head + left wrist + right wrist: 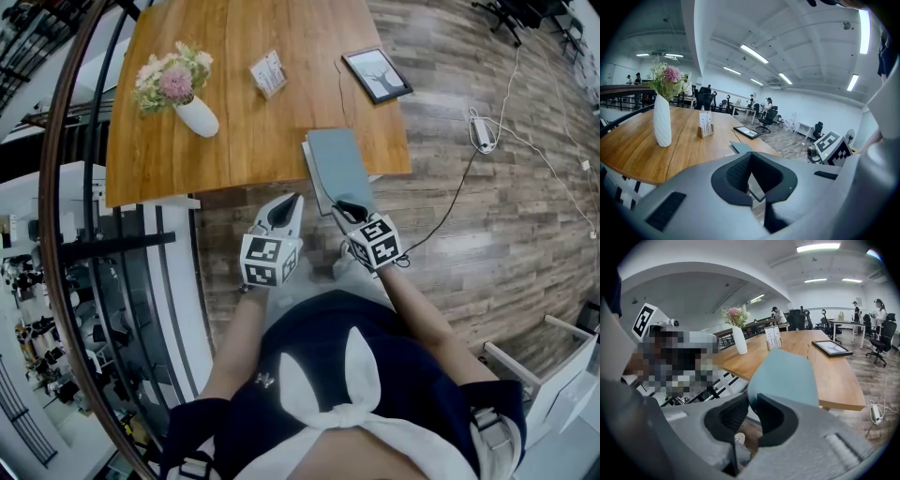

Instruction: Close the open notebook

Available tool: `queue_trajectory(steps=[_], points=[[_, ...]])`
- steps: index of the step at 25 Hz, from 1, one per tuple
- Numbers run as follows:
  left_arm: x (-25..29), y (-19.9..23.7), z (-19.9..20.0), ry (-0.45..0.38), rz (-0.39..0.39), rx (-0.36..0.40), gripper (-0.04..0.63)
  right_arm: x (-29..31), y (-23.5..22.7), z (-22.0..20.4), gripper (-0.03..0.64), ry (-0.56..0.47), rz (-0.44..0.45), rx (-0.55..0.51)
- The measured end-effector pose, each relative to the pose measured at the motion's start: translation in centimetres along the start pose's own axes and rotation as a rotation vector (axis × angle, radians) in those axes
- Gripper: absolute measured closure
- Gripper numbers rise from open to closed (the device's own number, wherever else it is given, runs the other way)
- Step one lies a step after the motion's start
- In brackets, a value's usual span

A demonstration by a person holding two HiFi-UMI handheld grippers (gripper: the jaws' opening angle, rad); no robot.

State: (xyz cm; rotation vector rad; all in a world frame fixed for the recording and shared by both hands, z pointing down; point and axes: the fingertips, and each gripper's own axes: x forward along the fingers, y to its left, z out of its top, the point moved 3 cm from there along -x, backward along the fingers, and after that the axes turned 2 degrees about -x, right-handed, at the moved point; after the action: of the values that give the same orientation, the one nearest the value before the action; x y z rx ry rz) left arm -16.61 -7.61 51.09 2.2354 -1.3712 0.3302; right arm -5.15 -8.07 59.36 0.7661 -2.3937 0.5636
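The notebook (339,167) has a teal cover and lies at the wooden table's (234,141) near edge, partly overhanging it. White pages show along its left side. My right gripper (349,208) is shut on the near edge of the teal cover (785,378), which rises tilted out of the jaws in the right gripper view. My left gripper (291,204) hangs just left of the notebook, off the table over the floor, jaw tips together and nothing in them. The left gripper view shows a corner of the notebook (740,146) beyond that gripper (750,157).
On the table stand a white vase with flowers (192,111), a small card holder (269,73) and a framed picture (377,75). A cable and power strip (483,131) lie on the wood floor to the right. A railing (66,187) runs along the left.
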Motion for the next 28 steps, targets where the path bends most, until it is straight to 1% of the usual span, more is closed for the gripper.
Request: queue_trajectory(steps=[16,28], points=[[-0.2,0.1,-0.6,0.010,0.007,0.000,0.578,1.8,0.7,-0.8,0.560,0.048,0.013,-0.037],[0.0,0.9,-0.8,0.023,0.022,-0.005,0.578,3.3,0.6,-1.1,0.560,0.077,0.025,-0.047]])
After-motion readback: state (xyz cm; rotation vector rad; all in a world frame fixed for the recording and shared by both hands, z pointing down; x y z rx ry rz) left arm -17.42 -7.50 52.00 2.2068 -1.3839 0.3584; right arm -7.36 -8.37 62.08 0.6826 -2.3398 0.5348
